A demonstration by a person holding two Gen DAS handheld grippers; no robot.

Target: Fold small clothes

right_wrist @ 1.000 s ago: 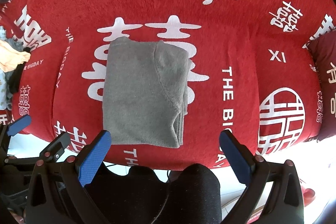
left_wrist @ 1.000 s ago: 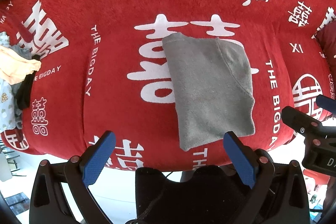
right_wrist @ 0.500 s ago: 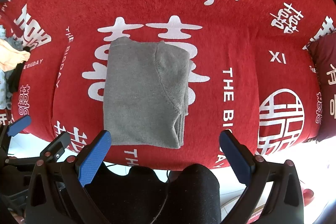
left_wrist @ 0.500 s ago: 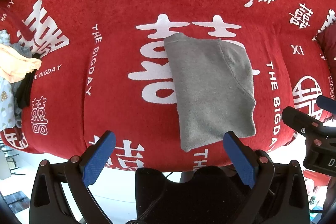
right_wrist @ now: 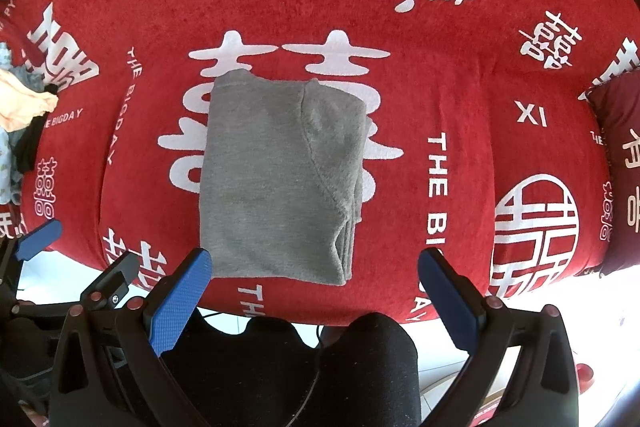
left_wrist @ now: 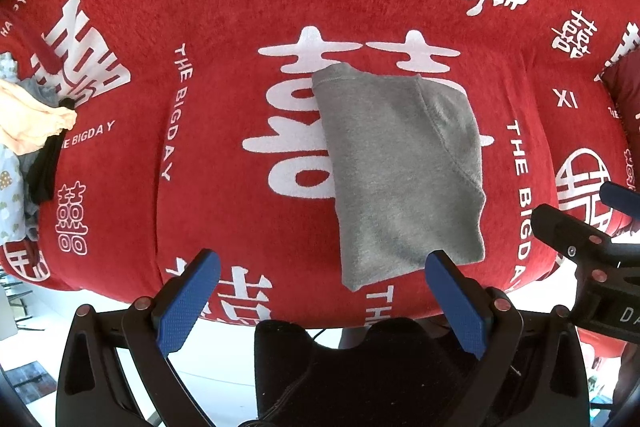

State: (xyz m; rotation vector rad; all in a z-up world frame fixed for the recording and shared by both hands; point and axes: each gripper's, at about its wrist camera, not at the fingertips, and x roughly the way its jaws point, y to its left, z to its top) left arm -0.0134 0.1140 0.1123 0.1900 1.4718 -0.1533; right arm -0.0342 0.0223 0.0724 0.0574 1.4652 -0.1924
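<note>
A grey garment (left_wrist: 400, 167) lies folded into a compact rectangle on the red printed sofa seat (left_wrist: 224, 7); it also shows in the right wrist view (right_wrist: 276, 183). My left gripper (left_wrist: 320, 301) is open and empty, held back from the seat's front edge, just short of the garment's near edge. My right gripper (right_wrist: 312, 297) is open and empty, also behind the front edge, with the garment straight ahead. The right gripper shows at the right of the left wrist view (left_wrist: 580, 239), and the left gripper at the left of the right wrist view (right_wrist: 60, 267).
A pile of small clothes (left_wrist: 28, 139), peach, black and pale printed, lies at the seat's far left, also in the right wrist view (right_wrist: 20, 115). A dark red cushion (right_wrist: 616, 131) sits at the right. My dark-trousered knees (right_wrist: 360, 367) are below the front edge.
Both grippers have shifted very slightly; the garment sits a touch lower and nearer in both views. Nothing was grasped or released.
</note>
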